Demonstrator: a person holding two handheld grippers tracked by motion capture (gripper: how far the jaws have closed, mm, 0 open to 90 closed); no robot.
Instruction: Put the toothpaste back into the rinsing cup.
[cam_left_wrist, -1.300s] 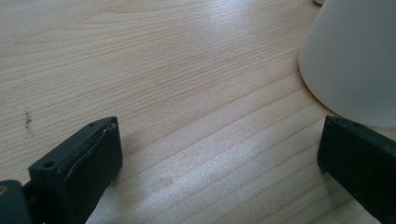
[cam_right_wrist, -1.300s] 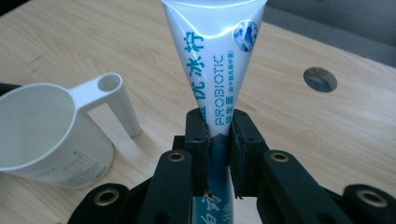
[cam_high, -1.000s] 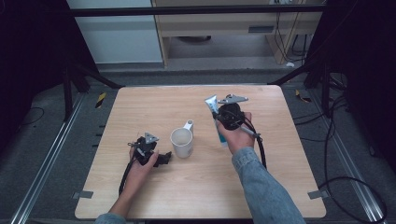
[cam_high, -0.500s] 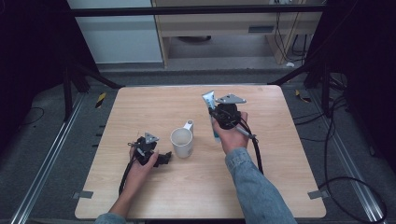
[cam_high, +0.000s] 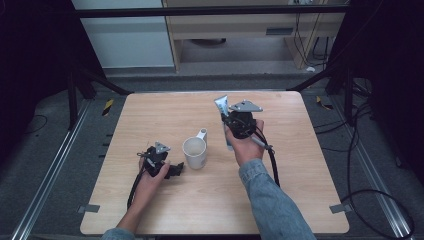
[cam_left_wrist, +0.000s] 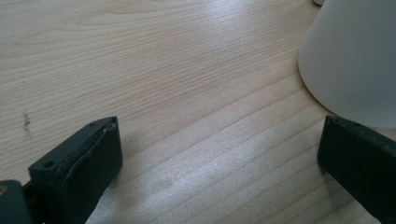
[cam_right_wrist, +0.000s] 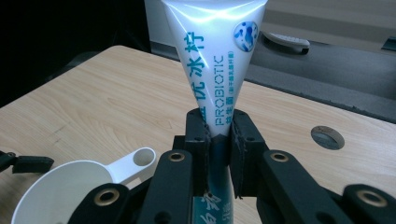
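- Since a second ago my right gripper (cam_high: 226, 116) has carried the tube (cam_high: 221, 107) leftward, toward the middle of the table (cam_high: 300, 200); my left gripper (cam_high: 176, 170) has stayed where it was.
- My right jaws are pinched tight on the tube (cam_right_wrist: 215, 60), gripping it partway along its body, with the flat crimped end fanning out above them. Its print reads "PROBIOTIC" beside blue characters.
- From the high view, the tube is lifted off the wood, roughly midway between the left and right edges and nearer the far edge than the near one.
- My left jaws stand wide apart with nothing between them but bare wood; they rest low on the table, nearer the front-left corner.
- A white mug (cam_high: 195, 152) stands upright just beside my left gripper; in the left gripper view the mug (cam_left_wrist: 355, 60) sits just past my one jaw.
- In the right gripper view the mug (cam_right_wrist: 60, 191) shows below the tube, its handle pointing toward the far edge.
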